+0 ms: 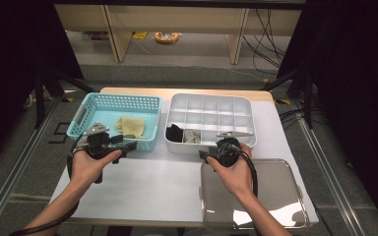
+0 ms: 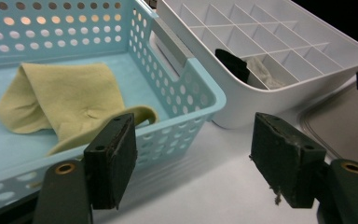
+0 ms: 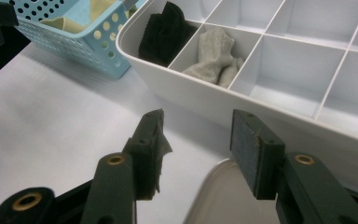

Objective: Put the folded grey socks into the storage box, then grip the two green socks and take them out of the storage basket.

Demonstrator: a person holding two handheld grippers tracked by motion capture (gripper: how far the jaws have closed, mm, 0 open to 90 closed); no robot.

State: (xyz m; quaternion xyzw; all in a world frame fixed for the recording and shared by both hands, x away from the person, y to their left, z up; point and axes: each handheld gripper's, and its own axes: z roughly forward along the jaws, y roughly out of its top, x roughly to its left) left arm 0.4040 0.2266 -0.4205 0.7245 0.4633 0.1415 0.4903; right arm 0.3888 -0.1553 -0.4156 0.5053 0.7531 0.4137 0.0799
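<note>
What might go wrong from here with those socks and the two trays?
The yellow sock drapes over the blue basket wall near the left gripper; a grab might catch that wall too. The black sock and grey sock sit in adjoining compartments of the white divided tray, so the open right gripper could snag a divider.

Overhead light, dim dark surround. Glare patch on clear lid (image 1: 256, 209) behind right fingers. Near jaws slightly soft; soft shadows under bins.
</note>
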